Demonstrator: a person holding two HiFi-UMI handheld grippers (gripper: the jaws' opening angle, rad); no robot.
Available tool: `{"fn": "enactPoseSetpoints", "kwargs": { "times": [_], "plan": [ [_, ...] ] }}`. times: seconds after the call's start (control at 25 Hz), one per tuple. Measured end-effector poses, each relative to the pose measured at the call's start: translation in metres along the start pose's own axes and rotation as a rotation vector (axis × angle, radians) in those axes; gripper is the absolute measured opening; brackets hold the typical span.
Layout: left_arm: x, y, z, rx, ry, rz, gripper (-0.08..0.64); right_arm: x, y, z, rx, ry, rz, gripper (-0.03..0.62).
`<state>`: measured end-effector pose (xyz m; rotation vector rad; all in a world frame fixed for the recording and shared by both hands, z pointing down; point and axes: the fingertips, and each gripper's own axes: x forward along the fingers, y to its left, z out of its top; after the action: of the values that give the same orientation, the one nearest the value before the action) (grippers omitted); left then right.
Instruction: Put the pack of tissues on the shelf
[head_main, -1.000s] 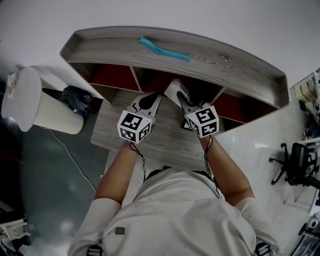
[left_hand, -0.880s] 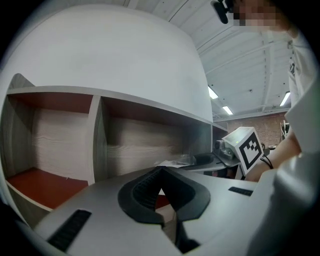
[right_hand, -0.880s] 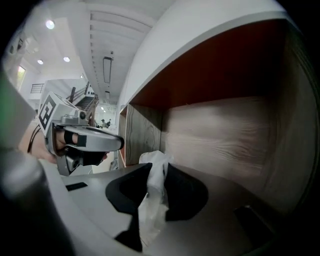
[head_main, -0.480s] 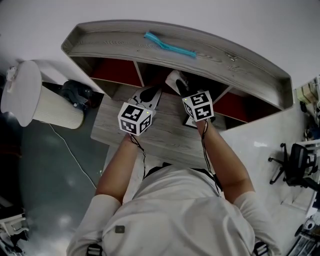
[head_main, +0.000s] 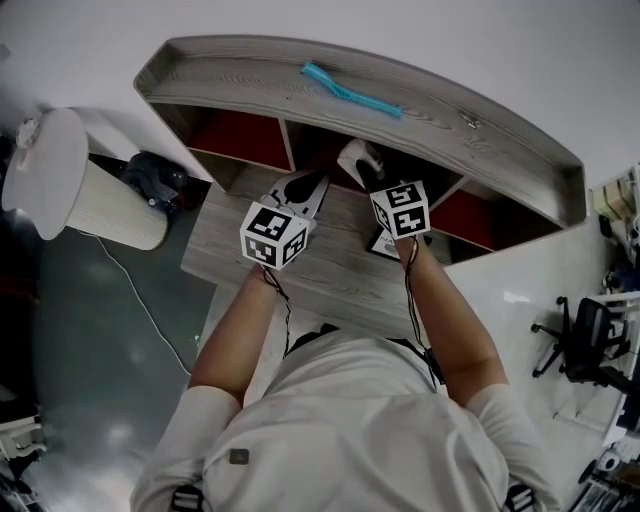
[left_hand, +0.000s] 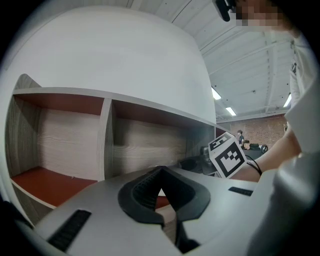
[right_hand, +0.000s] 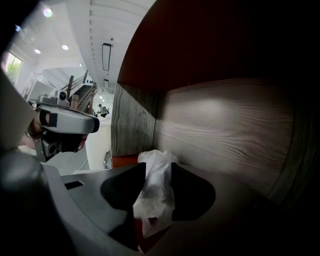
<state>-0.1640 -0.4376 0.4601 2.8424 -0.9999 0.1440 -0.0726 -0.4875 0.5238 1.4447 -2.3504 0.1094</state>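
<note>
The pack of tissues (right_hand: 156, 187), in crinkled clear wrap, sits between the jaws of my right gripper (right_hand: 157, 167) inside the shelf's middle compartment, close to its wooden back wall. The jaws are opening and the pads no longer squeeze the pack. In the head view the pack (head_main: 355, 158) shows white at the compartment's mouth, just ahead of the right gripper (head_main: 367, 172). My left gripper (head_main: 305, 183) hovers over the desk in front of the shelf, shut and empty; its tips (left_hand: 160, 170) meet facing the left compartments.
The grey wooden shelf (head_main: 250, 80) has red-floored compartments and a turquoise object (head_main: 350, 90) on its top board. The desk (head_main: 330, 270) lies below the grippers. A white bin (head_main: 70, 190) stands to the left and an office chair (head_main: 580, 340) to the right.
My right gripper has pushed forward, carrying the pack deeper under the shelf's top board. The left gripper has stayed almost where it was.
</note>
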Motion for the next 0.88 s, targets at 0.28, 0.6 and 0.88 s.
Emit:
{"fn": "enactPoseSetpoints", "kwargs": {
  "times": [0.28, 0.6, 0.88],
  "plan": [
    [-0.008, -0.004, 0.004, 0.005, -0.009, 0.012, 0.015, -0.007, -0.005, 0.005, 0.002, -0.024, -0.008, 0.246],
    [-0.017, -0.018, 0.008, 0.012, -0.009, 0.008, 0.015, -0.031, -0.001, 0.018, -0.010, -0.062, -0.010, 0.261],
    [-0.028, -0.030, 0.011, 0.033, -0.009, 0.024, 0.015, -0.050, 0.009, 0.019, -0.022, -0.075, -0.005, 0.261]
  ]
}}
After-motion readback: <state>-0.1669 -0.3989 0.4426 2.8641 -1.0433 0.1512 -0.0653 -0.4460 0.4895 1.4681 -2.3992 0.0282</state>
